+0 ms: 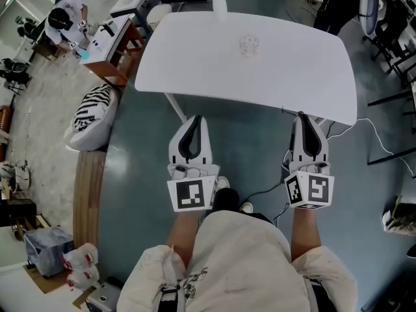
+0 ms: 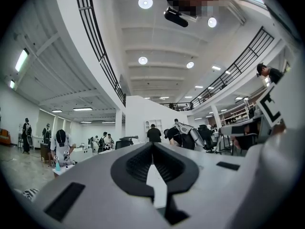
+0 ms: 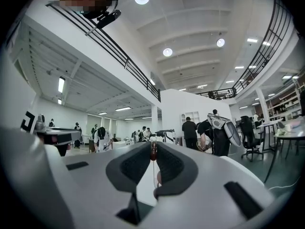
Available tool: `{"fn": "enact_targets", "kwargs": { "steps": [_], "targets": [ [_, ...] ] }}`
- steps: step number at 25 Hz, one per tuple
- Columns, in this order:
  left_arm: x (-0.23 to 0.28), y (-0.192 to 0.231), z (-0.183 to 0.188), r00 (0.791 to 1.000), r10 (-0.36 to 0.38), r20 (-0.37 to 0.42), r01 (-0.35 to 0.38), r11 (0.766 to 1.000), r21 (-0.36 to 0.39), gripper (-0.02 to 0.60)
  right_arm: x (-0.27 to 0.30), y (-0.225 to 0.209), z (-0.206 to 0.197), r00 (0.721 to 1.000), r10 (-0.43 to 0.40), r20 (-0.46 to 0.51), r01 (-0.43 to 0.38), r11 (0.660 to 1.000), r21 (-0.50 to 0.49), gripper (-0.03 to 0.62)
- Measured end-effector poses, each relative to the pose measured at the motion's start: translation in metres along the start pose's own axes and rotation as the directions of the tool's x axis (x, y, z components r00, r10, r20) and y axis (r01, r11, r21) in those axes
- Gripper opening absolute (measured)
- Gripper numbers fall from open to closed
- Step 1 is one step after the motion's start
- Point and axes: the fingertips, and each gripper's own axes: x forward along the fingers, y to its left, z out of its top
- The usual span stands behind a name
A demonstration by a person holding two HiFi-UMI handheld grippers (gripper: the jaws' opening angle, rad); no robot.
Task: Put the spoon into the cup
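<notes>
A clear glass cup (image 1: 247,45) stands near the middle of the white table (image 1: 195,57), toward its far side. Both grippers are held level over the floor, just short of the table's near edge. My left gripper (image 1: 195,118) (image 2: 152,146) has its jaws together with nothing between them. My right gripper (image 1: 301,116) (image 3: 153,147) is shut on a small brownish thing with a thin stem, apparently the spoon (image 3: 153,152), pinched edge-on at the jaw tips. The spoon is too small to make out in the head view.
A white vase (image 1: 220,2) stands at the table's far edge. A zebra-striped beanbag (image 1: 91,112) and a wooden bench (image 1: 88,194) lie at the left. Cables (image 1: 383,145) run over the floor at the right, near dark chairs (image 1: 390,38). People stand far off.
</notes>
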Motion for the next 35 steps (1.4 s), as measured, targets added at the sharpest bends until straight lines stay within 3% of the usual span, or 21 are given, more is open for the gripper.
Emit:
{"fn": "enact_targets", "kwargs": {
  "steps": [15,22,35],
  "targets": [
    [0.073,0.105,-0.006,1.000,-0.006,0.005,0.006,0.999,-0.042,0.008,0.114,0.061,0.021,1.000,-0.005,0.007,0.005,1.000,-0.025,0.021],
    [0.101,0.109,-0.014,0.999,-0.040,0.010,0.040,0.998,-0.057,0.008,0.137,0.059,0.021,1.000,-0.022,0.005,0.022,0.999,-0.029,0.021],
    [0.192,0.085,-0.016,0.997,-0.081,0.018,0.081,0.996,-0.037,0.008,0.205,0.002,0.021,0.998,-0.039,0.039,0.040,0.999,-0.007,0.021]
  ]
}}
